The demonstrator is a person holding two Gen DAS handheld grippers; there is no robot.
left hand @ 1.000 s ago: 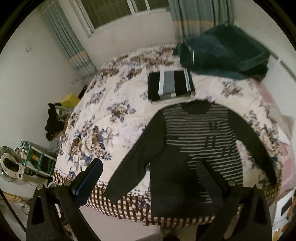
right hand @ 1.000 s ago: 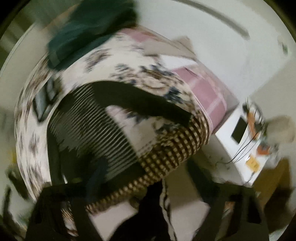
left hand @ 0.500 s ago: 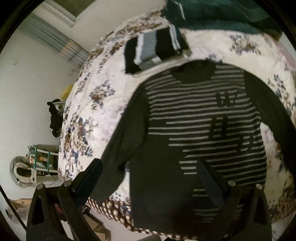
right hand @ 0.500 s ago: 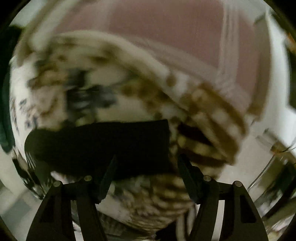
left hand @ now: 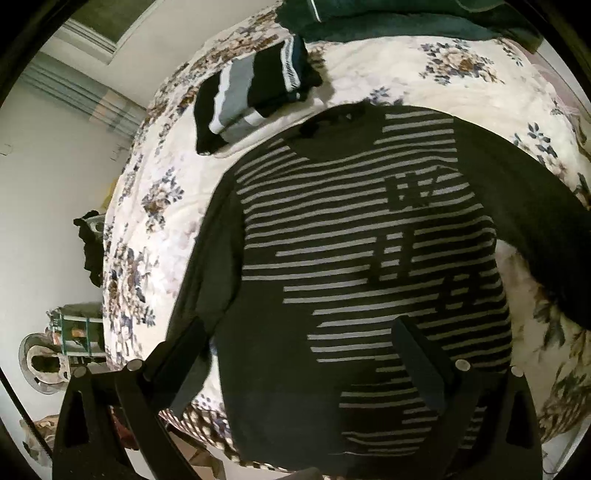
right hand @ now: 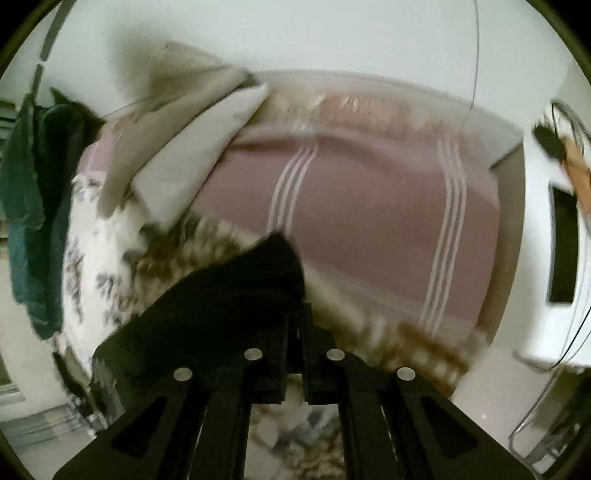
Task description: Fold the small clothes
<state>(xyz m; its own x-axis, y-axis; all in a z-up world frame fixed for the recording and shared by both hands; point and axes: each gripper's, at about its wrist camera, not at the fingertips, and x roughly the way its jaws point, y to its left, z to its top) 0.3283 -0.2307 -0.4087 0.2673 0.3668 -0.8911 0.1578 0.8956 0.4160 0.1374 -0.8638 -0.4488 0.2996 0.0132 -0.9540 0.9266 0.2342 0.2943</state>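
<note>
A dark long-sleeved sweater with grey stripes lies flat, front up, on the floral bedspread. My left gripper is open and empty, hovering over the sweater's lower left part. In the right wrist view my right gripper is shut on the dark cuff end of the sweater's right sleeve, held just above the bed's edge. The rest of that sleeve stretches to the right in the left wrist view.
A folded black, grey and white garment lies beyond the sweater's collar. A dark teal blanket is heaped at the far end. A pink striped sheet and a pillow lie ahead of the right gripper. Clutter stands on the floor left of the bed.
My left gripper moved forward and lower over the sweater, staying open. My right gripper swung to the right sleeve's cuff and closed on it.
</note>
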